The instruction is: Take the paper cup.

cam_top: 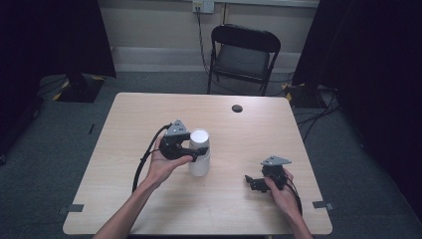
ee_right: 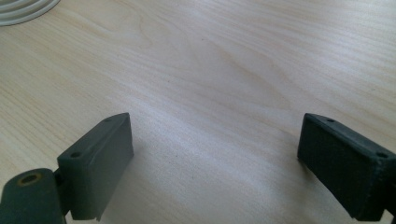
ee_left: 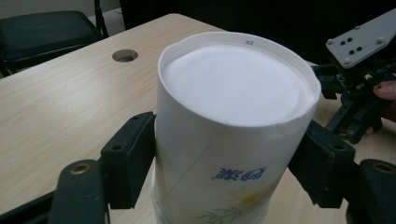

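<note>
A white paper cup (cam_top: 199,164) stands upside down near the middle of the wooden table (cam_top: 149,114). My left gripper (cam_top: 199,152) reaches it from the left, held in a hand. In the left gripper view the cup (ee_left: 233,84) sits between the two black pads (ee_left: 130,158), which press on its sides, and its printed wall is slightly dented. My right gripper (cam_top: 254,183) rests low over the table at the right, held in the other hand. Its jaws (ee_right: 215,158) stand wide apart over bare wood with nothing between them.
A black folding chair (cam_top: 244,55) stands behind the table's far edge. A round cable hole (cam_top: 237,108) lies in the tabletop beyond the cup. Cables trail on the floor at the right. A curved white rim (ee_right: 23,9) shows at the right gripper view's top left.
</note>
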`<state>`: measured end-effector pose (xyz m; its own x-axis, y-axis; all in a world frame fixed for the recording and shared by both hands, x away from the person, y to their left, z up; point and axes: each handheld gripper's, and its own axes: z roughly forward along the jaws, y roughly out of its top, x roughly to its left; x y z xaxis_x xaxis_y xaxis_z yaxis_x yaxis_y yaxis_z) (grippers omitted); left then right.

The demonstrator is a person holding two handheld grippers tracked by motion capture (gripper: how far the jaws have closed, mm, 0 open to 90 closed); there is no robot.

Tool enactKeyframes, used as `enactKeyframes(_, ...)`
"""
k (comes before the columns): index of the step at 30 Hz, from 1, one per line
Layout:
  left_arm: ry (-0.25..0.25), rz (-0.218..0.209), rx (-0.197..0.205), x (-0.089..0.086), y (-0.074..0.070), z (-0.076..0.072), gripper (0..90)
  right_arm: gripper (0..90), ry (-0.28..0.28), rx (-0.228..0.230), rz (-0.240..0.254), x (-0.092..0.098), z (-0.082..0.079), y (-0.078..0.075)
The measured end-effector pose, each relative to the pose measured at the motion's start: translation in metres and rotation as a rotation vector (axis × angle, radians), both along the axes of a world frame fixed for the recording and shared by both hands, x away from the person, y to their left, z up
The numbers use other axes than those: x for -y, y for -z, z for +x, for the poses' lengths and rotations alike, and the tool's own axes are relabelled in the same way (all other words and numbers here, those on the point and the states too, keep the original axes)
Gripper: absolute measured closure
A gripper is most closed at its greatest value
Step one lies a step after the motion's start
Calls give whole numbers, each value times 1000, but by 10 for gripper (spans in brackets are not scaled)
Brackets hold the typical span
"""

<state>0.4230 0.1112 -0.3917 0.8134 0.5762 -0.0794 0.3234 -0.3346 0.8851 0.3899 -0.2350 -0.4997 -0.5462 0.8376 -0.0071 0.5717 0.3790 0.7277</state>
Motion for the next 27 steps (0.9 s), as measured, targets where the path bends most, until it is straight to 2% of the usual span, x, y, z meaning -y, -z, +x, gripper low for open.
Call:
enactKeyframes(10, 1, 3, 2, -1, -5, 1, 293, 98, 0, 0, 0, 0, 0, 0)
enactKeyframes(16, -1, -39, 0, -4, -8, 1, 295, 98, 0, 0, 0, 0, 0, 0)
enactKeyframes(19, 3, -32, 12, -4, -12, 0, 296, 98, 0, 0, 0, 0, 0, 0)
enactKeyframes(24, 6, -48, 29, -4, -22, -1, 296, 98, -1, 0, 0, 0, 0, 0)
enactKeyframes(27, 2, -42, 32, -4, -22, -1, 293, 98, 0, 0, 0, 0, 0, 0)
